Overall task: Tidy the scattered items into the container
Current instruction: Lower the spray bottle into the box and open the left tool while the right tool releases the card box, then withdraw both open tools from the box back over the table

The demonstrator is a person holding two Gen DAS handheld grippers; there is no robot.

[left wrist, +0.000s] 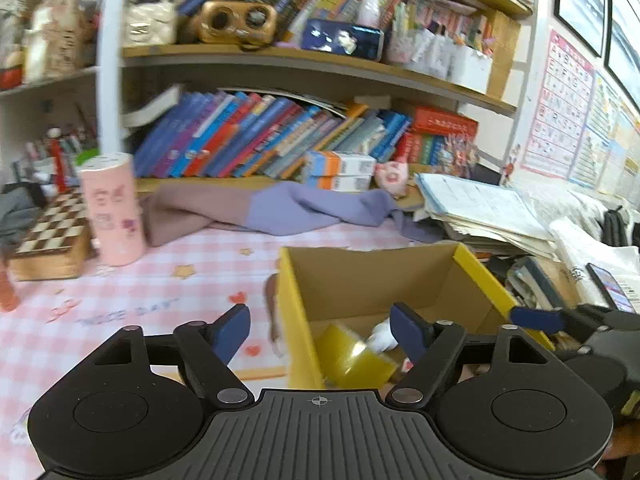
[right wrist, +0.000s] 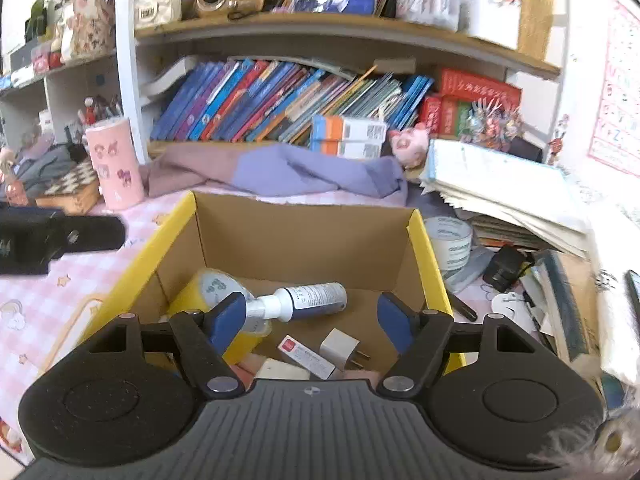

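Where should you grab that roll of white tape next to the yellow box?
Probably grip the roll of white tape across its rim, one finger in the centre hole and one outside, coming from above. It lies flat, hole up, beside the yellow box, so its sides look crowded.

Wooden bookshelves [right wrist: 344, 36] crammed with leaning books [right wrist: 280, 100] fill the upper frame, a pink checked tablecloth [left wrist: 120, 304] spreads lower left, and posters [left wrist: 560, 108] cover the right wall.

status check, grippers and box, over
Both grippers open, empty: left gripper, right gripper. Box holds spray bottle, plug. Nothing blocking.
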